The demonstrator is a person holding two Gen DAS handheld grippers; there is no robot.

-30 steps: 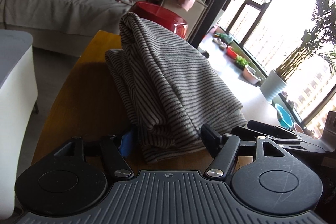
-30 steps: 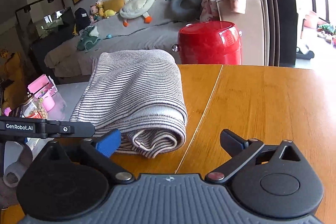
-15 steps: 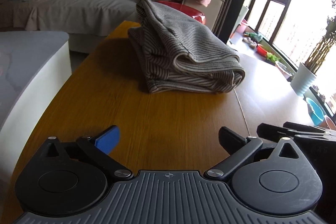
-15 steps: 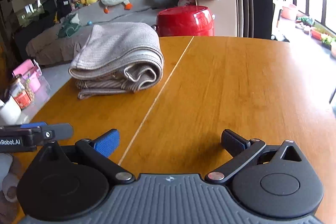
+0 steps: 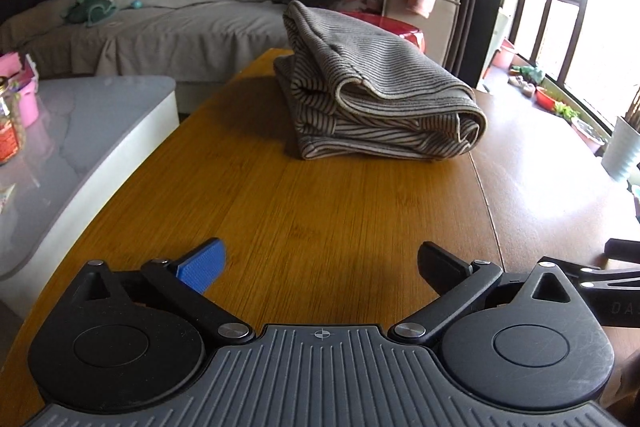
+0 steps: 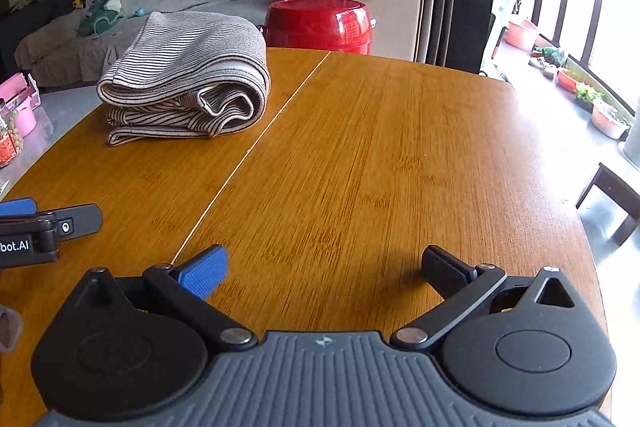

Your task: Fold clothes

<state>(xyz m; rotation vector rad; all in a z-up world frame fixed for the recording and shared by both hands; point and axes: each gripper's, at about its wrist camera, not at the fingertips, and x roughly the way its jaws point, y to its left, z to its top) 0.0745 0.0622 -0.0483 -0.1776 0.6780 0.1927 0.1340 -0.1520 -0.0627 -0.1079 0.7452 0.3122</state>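
Above table (image 5: 320, 207), hand-held gripper (image 5: 320, 267) wide, empty

- On the side of the left gripper (image 6: 24, 227), seen at the left edge of the right wrist view, white letters read "bot.AI"; the start of the word is cut off by the frame.
- On the right gripper (image 5: 616, 291), at the right edge of the left wrist view, faint letters look like "DA", too dim to be sure.
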